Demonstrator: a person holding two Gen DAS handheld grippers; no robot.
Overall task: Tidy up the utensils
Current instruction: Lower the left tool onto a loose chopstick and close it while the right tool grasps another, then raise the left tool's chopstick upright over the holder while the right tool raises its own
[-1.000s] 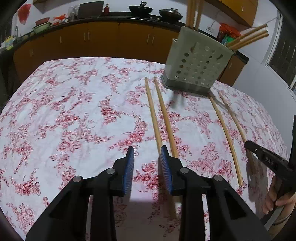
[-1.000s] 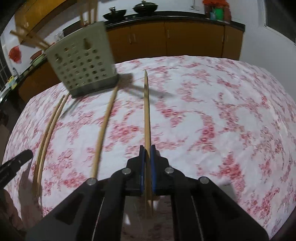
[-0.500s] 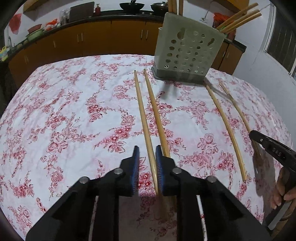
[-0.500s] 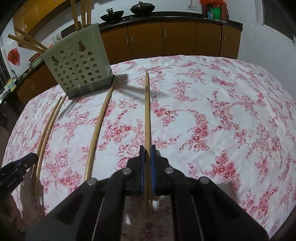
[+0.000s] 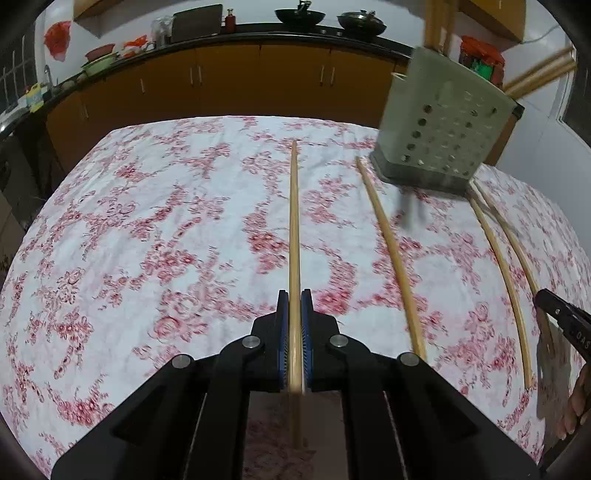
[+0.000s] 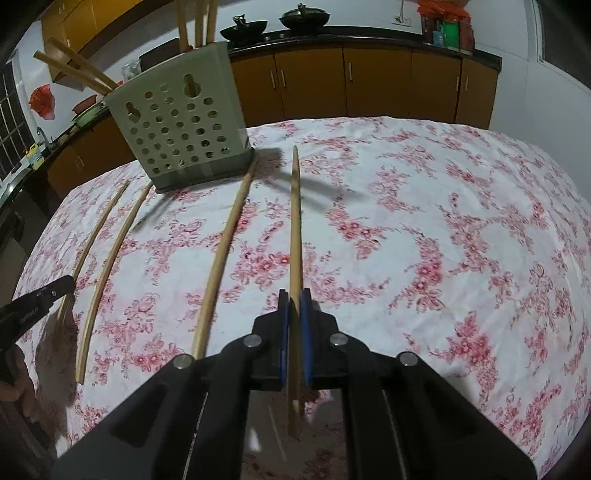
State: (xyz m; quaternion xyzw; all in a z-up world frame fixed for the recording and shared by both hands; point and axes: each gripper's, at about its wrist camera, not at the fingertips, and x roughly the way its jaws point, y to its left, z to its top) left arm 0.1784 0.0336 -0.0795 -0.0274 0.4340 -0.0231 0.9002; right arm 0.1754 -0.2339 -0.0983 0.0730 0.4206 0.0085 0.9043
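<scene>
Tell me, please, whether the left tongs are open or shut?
Shut: in the left wrist view, the left tongs have both blue pads pressed against a chopstick running between them.

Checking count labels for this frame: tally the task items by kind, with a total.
Held chopsticks: 2, one in the left gripper, one in the right gripper
Loose chopsticks on the tablecloth: 2
Stored chopsticks in the holder: 5 visible
Holder: 1
Total: 10
</scene>
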